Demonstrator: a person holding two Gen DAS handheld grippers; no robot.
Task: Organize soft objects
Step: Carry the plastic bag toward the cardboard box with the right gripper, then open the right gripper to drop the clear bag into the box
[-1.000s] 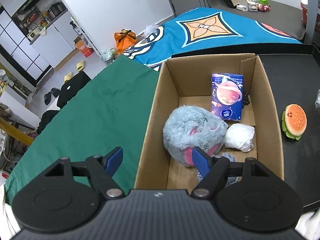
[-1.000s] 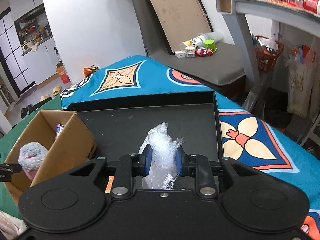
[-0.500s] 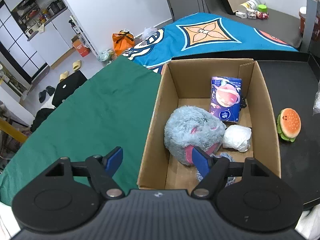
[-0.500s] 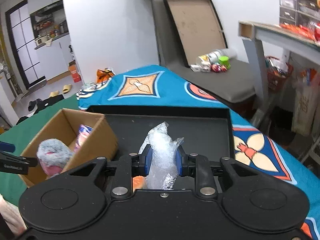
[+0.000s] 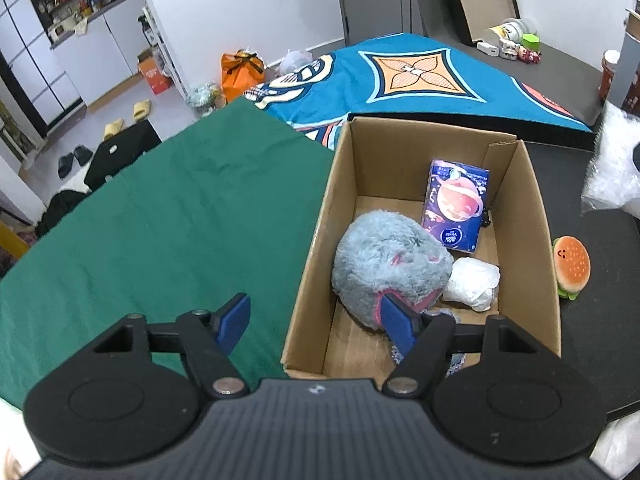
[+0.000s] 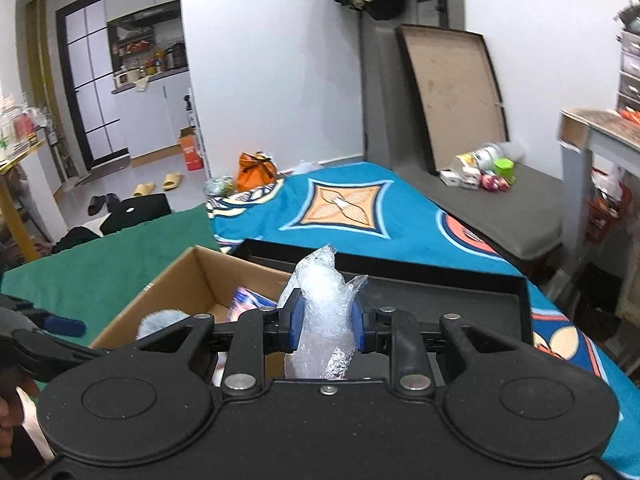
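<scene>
— Item one, my left gripper [image 5: 316, 320]?
— Jaws spread wide, blue pads [image 5: 234, 318] holding nothing, angled downward.
— Item two, my right gripper [image 6: 326, 322]?
— Jaws drawn close, clamped on a bubble wrap bundle [image 6: 324, 304], held level, raised.

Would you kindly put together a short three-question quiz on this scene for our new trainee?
1. True or false: the right gripper is shut on the bubble wrap.
2. Where does the burger toy lie? A) inside the cardboard box B) on the black tray beside the box C) on the green cloth
3. Fill in: the left gripper is ____.

Key: 1 true; 2 B; 3 open
</scene>
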